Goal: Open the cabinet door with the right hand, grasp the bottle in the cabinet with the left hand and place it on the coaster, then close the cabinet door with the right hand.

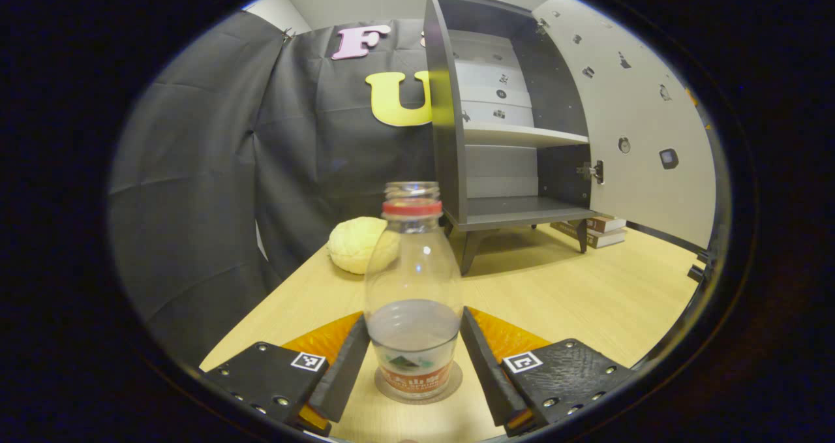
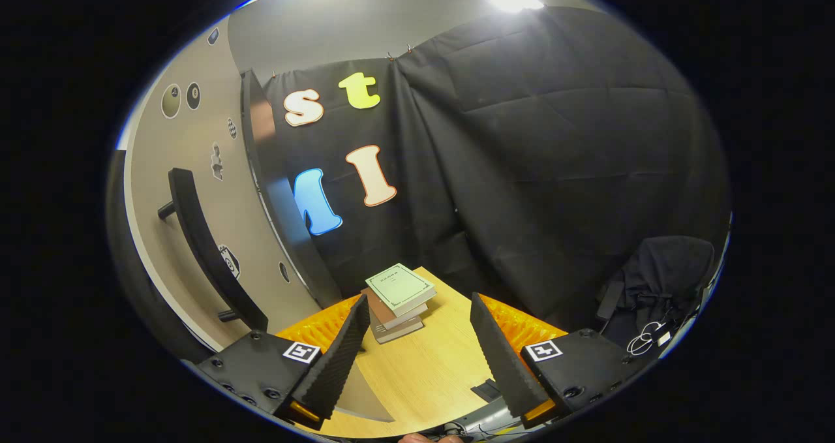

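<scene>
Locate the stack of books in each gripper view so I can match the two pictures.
Left gripper view: the stack of books lies right of centre, low beside the cabinet, at the foot of its open door.
Right gripper view: the stack of books lies just below centre, right of the door's lower edge.
Shared landmark: the open cabinet door, inner face in the left gripper view, handle side in the right.

No legible text or labels

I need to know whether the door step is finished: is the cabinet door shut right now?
No: in the left gripper view the cabinet door stands swung wide, leaving the cabinet shelves exposed.
</scene>
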